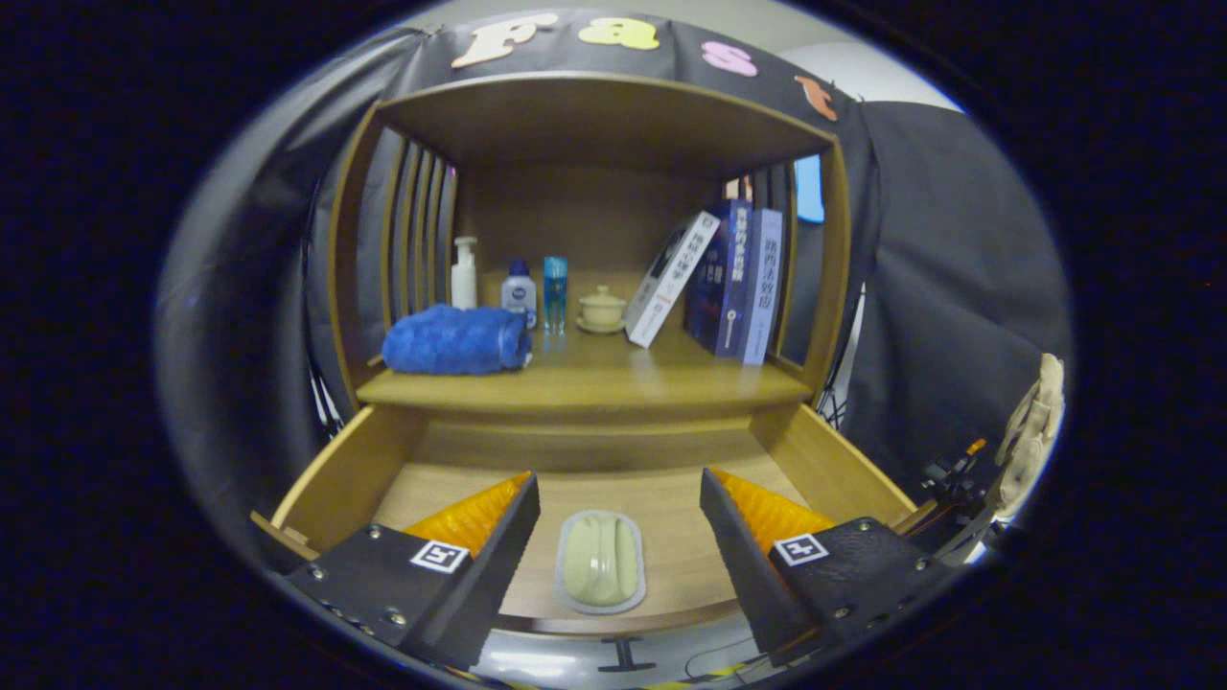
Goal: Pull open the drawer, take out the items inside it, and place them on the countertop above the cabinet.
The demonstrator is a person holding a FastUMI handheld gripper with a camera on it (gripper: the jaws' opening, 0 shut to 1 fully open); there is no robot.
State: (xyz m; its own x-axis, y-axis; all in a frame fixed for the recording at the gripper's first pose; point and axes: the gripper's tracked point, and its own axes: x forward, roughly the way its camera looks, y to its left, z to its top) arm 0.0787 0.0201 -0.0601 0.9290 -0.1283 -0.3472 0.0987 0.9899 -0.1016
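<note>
With the wooden drawer [345, 474] already pulled out, I'm on the take-out step: my claw [618, 522] hangs over it, fingers spread wide, holding nothing. Pale green soap bar in its grey oval dish [601, 561] lies between them, near the drawer's front edge. Next I'd lower, clamp it, lift to the wooden countertop [594, 379] beside the rolled blue towel [455, 340].
</note>
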